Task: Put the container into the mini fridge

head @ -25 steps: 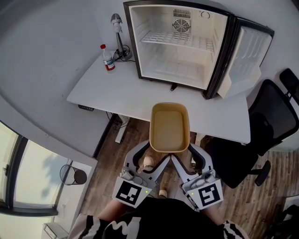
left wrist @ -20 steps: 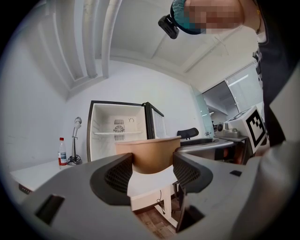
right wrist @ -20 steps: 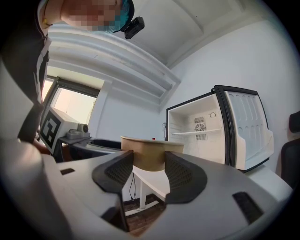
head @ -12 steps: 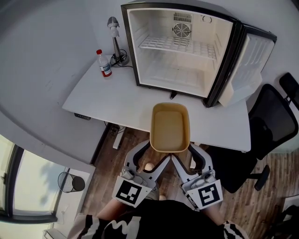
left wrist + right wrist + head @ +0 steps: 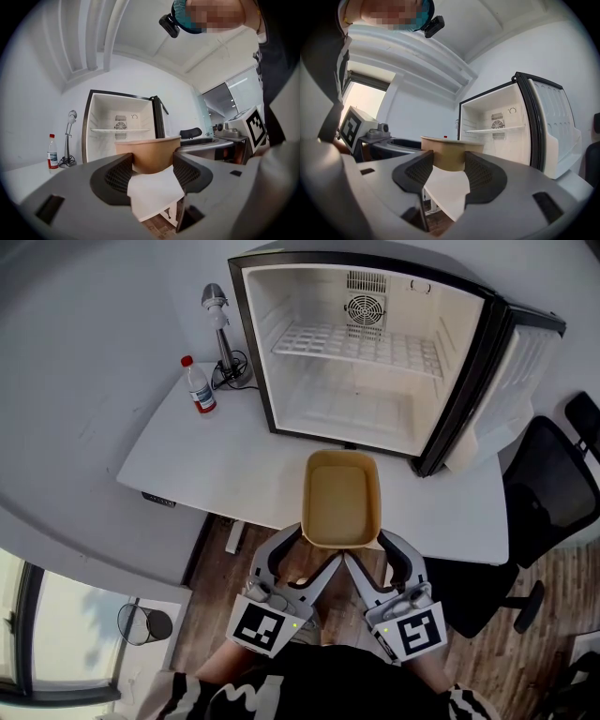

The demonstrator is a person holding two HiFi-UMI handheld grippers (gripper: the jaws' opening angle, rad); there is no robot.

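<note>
Container (image 5: 341, 498): tan, empty; I pinch its near end in left gripper (image 5: 306, 547) and right gripper (image 5: 374, 549); long axis points straight ahead toward open mini fridge (image 5: 361, 413).

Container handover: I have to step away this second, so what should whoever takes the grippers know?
Grippers: left gripper shut on the container at its near end; right gripper shut on the same end.
Things: container empty, held in the air over the near edge of the table, facing the mini fridge, which stands on the table.
Done: door open, container picked up.
Left: carry it forward into the empty fridge, set it down, release.
</note>
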